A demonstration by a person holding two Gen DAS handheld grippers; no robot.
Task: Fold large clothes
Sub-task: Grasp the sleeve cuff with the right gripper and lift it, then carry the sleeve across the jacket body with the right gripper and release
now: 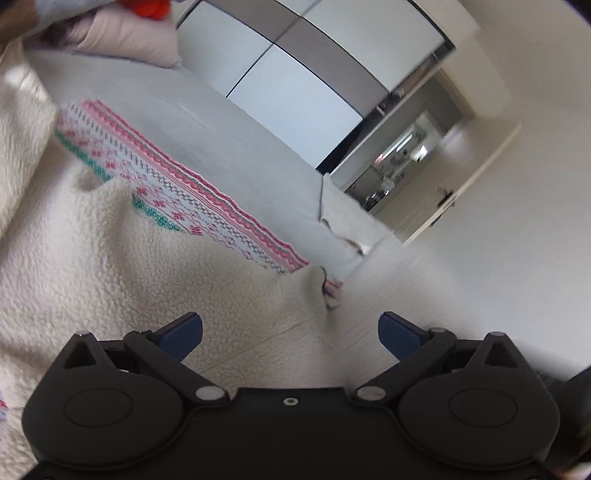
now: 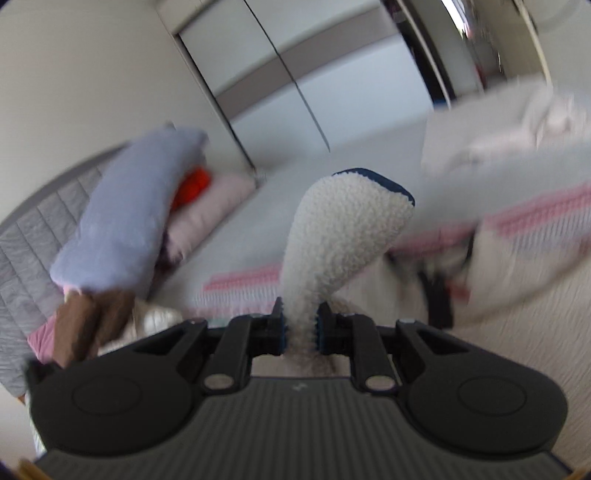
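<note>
A large cream fleece garment (image 1: 122,254) with a pink, white and teal patterned outer side (image 1: 192,184) lies spread on a grey bed (image 1: 207,122). My left gripper (image 1: 290,332) is open and empty, just above the fleece near its corner (image 1: 314,280). My right gripper (image 2: 300,328) is shut on a fleece sleeve (image 2: 343,229) with a dark blue cuff, which stands up from the jaws. The patterned side shows behind it (image 2: 243,280), blurred.
Pillows (image 1: 125,37) and an orange thing (image 1: 151,7) lie at the bed's head. A lilac pillow (image 2: 125,210) leans on the quilted headboard (image 2: 33,236). A wardrobe with sliding doors (image 1: 306,74) stands beyond the bed. White bedding (image 2: 517,122) is piled at the right.
</note>
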